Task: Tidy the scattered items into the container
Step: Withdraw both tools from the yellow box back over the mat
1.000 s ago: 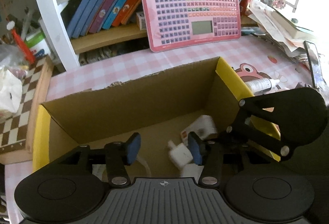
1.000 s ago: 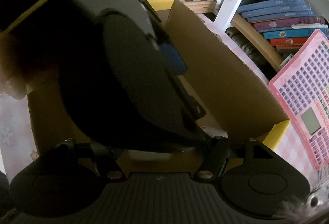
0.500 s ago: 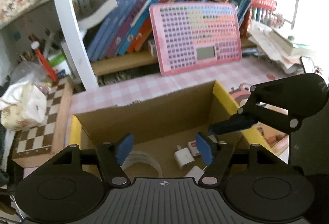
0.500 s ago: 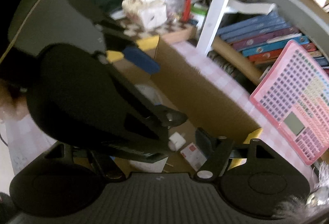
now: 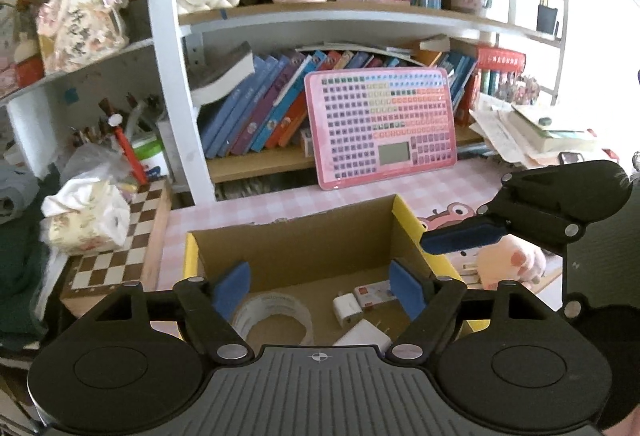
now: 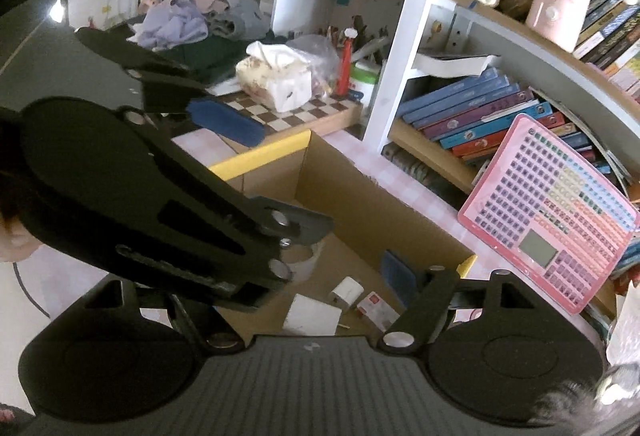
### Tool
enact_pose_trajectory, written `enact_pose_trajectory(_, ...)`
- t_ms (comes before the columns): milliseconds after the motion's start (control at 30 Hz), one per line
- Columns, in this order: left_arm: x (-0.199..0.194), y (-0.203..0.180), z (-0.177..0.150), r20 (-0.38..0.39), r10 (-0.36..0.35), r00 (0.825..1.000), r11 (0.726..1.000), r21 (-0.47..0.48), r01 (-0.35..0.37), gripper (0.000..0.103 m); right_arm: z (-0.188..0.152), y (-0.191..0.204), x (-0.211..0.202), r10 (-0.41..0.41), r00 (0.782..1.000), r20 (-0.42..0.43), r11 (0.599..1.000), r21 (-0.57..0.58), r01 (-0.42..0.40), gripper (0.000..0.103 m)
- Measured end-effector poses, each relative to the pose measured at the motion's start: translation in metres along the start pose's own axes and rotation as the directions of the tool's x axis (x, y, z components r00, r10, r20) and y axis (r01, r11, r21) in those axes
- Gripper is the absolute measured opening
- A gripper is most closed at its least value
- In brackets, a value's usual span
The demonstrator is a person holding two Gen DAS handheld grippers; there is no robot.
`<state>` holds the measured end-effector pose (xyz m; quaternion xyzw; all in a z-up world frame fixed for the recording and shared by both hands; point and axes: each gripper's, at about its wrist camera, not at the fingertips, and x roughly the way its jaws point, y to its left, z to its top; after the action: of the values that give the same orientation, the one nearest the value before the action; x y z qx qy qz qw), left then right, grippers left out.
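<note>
A cardboard box with yellow rims stands on the pink checked table. Inside lie a clear tape roll, two white chargers and a small white and red card. My left gripper is open and empty, raised above the box's near side. My right gripper is open and empty; only its right finger shows, as the left gripper's body hides the other. The box and the chargers show in the right wrist view too.
A pink toy keyboard leans on the bookshelf behind the box. A chessboard with a tissue pack lies to the left. A pink paw toy lies right of the box. Papers and books pile at the far right.
Both grippers have risen up and back out of the box. The left gripper's jaws have opened wider. The box's contents now lie below both grippers.
</note>
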<state>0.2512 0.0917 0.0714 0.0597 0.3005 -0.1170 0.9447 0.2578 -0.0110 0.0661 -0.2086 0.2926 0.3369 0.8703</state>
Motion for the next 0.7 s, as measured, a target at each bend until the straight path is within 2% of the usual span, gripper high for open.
enact_pose_trajectory(267,-0.043,0.01,-0.022,0.032,0.028,0.999,0.995,-0.101,-0.025,0.085,-0.016,0.015,-0.038,-0.029,0.997,0.066,0.994,0.103,0.022,0.078)
enact_pose_trajectory(500,-0.072,0.018,-0.043,0.054,0.069,0.996,0.975,-0.213,-0.057,0.089,-0.035,0.023,-0.07,-0.127,0.983,0.134,0.969,0.23,0.094,0.083)
enact_pose_trajectory(700,-0.086,0.015,-0.063,0.032,0.094,0.995,0.969,-0.231,-0.085,0.094,-0.051,0.031,-0.085,-0.2,0.969,0.142,0.937,0.316,0.147,0.087)
